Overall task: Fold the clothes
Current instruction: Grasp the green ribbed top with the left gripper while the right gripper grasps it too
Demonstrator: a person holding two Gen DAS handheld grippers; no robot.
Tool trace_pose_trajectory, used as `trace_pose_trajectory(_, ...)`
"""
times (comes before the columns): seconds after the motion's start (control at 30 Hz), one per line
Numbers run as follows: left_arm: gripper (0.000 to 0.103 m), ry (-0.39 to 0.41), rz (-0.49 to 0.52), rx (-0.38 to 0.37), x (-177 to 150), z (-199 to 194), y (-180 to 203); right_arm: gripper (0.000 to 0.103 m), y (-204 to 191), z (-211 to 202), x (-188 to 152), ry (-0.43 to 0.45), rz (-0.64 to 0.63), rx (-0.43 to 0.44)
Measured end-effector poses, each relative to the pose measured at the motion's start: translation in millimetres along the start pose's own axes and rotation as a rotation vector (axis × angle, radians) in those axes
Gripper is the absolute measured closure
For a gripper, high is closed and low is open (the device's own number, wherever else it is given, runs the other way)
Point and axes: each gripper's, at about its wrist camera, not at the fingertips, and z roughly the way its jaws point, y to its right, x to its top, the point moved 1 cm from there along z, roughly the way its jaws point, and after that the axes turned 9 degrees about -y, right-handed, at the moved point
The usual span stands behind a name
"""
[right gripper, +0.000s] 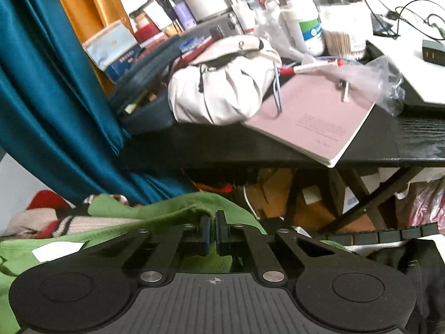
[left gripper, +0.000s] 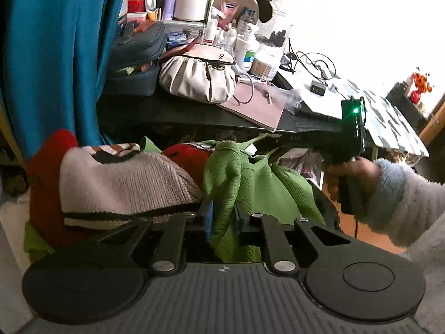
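Left gripper (left gripper: pixel 222 217): jaws closed on a fold of the green ribbed knit garment (left gripper: pixel 250 183). Right gripper (right gripper: pixel 212 232): jaws pinched shut on the garment's edge, w/ a white label (right gripper: pixel 57 249) nearby. Garment hangs btwn both grippers, beside a beige striped knit sweater (left gripper: pixel 122 183) & a red knit piece (left gripper: pixel 44 183), below a cluttered black table (right gripper: pixel 250 150).

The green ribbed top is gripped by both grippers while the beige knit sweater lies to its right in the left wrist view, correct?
Not quite: in the left wrist view the beige knit sweater lies left of the green ribbed top. Left gripper and right gripper both grip it.
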Motion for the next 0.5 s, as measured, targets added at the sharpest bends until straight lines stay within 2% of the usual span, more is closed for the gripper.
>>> trace_pose_trajectory(0.1,0.075,0.019,0.02,0.014,0,2,6,0.095,-5,15,-2,-0.016,-0.019,-0.003)
trace_pose_trajectory(0.23,0.074,0.024,0.067,0.079,-3,5,19,0.087,-9,37,-4,-0.072,-0.032,-0.023)
trace_pose_trajectory(0.27,0.075,0.028,0.062,0.091,-4,5,20,0.086,-8,41,-5,-0.084,-0.028,-0.024)
trace_pose_trajectory(0.33,0.092,0.041,0.014,0.129,-6,4,22,0.086,-7,41,-6,-0.085,-0.011,-0.014)
trace_pose_trajectory(0.37,0.095,0.048,-0.008,0.148,-8,3,22,0.086,-8,34,-4,-0.065,-0.001,-0.002)
trace_pose_trajectory(0.47,0.099,0.087,-0.04,0.216,-13,-9,30,0.099,-10,14,1,-0.004,0.027,0.034)
trace_pose_trajectory(0.5,0.099,0.101,-0.043,0.242,-14,-14,34,0.099,-11,7,2,0.016,0.037,0.046)
